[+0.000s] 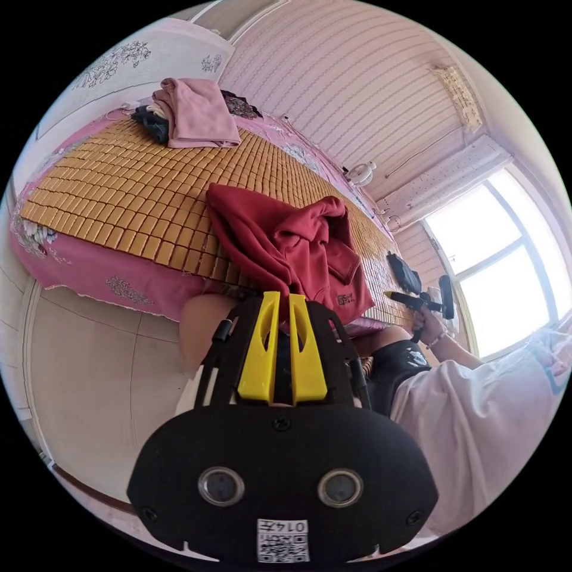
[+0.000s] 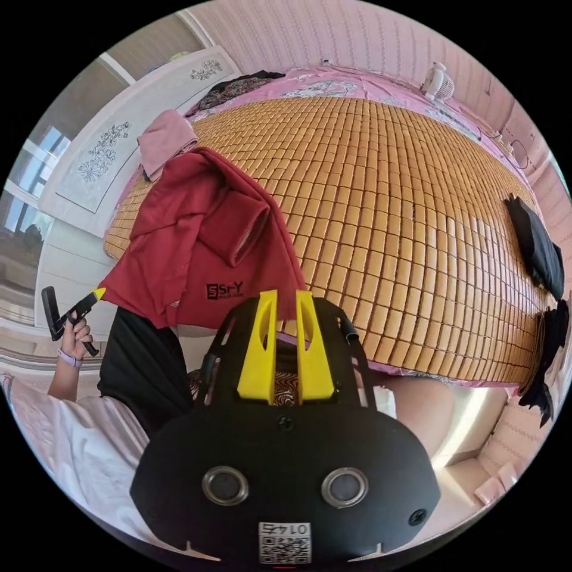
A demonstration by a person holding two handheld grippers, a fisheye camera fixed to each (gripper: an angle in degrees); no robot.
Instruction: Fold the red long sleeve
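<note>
The red long sleeve (image 1: 280, 244) lies crumpled at the near edge of the bed, part of it hanging over the side; its black logo shows in the right gripper view (image 2: 202, 238). My left gripper (image 1: 285, 298) is held below the bed edge, short of the cloth, its yellow jaws shut with nothing between them. My right gripper (image 2: 286, 296) hangs just beneath the garment's hem, also shut and holding nothing. Each gripper shows small in the other's view, in a hand: the right gripper (image 1: 417, 298) and the left gripper (image 2: 74, 316).
A bamboo mat (image 2: 387, 208) covers the bed over a pink sheet. A folded pink garment (image 1: 196, 113) lies near the headboard, dark clothes (image 2: 539, 250) at the other end. The person's legs and white top are close below the grippers. A small fan (image 2: 438, 83) stands by the wall.
</note>
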